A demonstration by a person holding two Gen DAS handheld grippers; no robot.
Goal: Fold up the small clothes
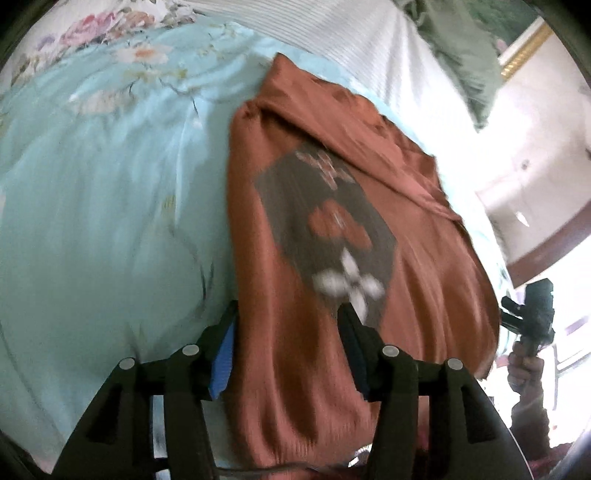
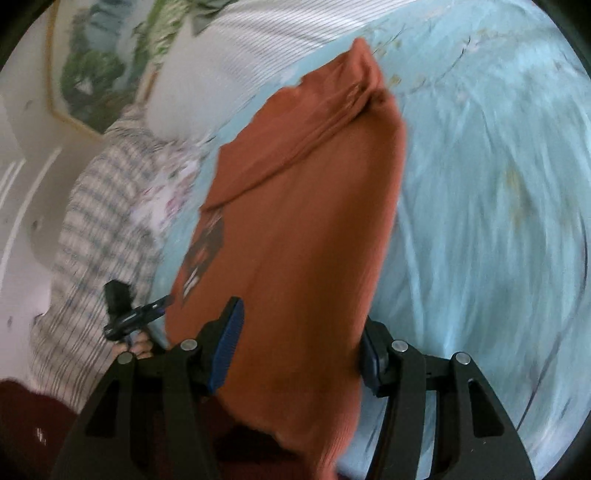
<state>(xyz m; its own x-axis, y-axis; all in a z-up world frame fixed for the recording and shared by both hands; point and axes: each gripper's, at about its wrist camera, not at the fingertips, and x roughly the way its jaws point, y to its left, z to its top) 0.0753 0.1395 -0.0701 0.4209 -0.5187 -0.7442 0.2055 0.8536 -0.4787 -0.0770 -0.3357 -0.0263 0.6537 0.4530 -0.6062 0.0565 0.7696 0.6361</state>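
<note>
A small rust-orange shirt with a dark hexagon print and a white flower lies flat on the light blue bedcover. My left gripper hovers over its near hem, jaws apart, the cloth showing between the blue pads without being pinched. In the right wrist view the shirt has one side folded over, half covering the print. My right gripper stands open over that near edge, nothing clamped. Each view shows the other gripper at its margin, in a hand: the right gripper and the left gripper.
A white striped pillow lies beyond the shirt, with a green cloth at the far right. A plaid cloth lies left of the shirt. The blue cover stretches wide to the right.
</note>
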